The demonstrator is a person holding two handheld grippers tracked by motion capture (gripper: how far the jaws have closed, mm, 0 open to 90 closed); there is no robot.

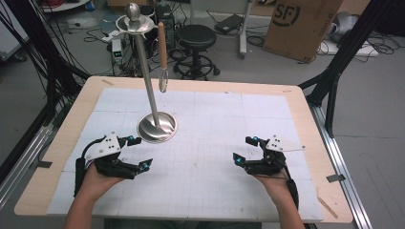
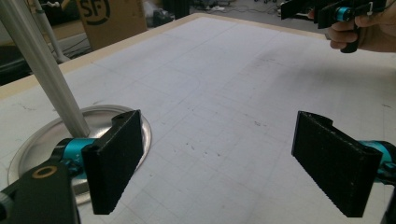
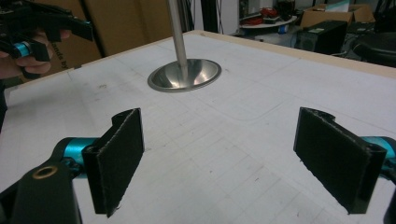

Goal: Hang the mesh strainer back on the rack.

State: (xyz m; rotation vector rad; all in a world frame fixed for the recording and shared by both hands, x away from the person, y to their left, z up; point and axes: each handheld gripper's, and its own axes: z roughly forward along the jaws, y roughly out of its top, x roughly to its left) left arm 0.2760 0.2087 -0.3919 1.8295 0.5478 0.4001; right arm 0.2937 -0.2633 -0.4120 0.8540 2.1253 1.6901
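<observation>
Jaws spread wide on both grippers, nothing held, and the whisk hangs off the stand at the far side.

Left gripper (image 1: 141, 152) sits low over the white mat (image 1: 210, 143) at the near left, its jaws apart with bare mat between them, and the metal stand (image 1: 157, 126) has its round base just beside it, right next to one black jaw in the left gripper view. Right gripper (image 1: 244, 149) is over at the near right, well apart from the stand, jaws just as wide with bare mat between them. The whisk (image 1: 163, 57) has a wooden handle and hangs upright from the stand's top ring, wire end down, clear of the mat and beside the pole. Both hands come in from the near edge of the table (image 1: 310, 124).
</observation>
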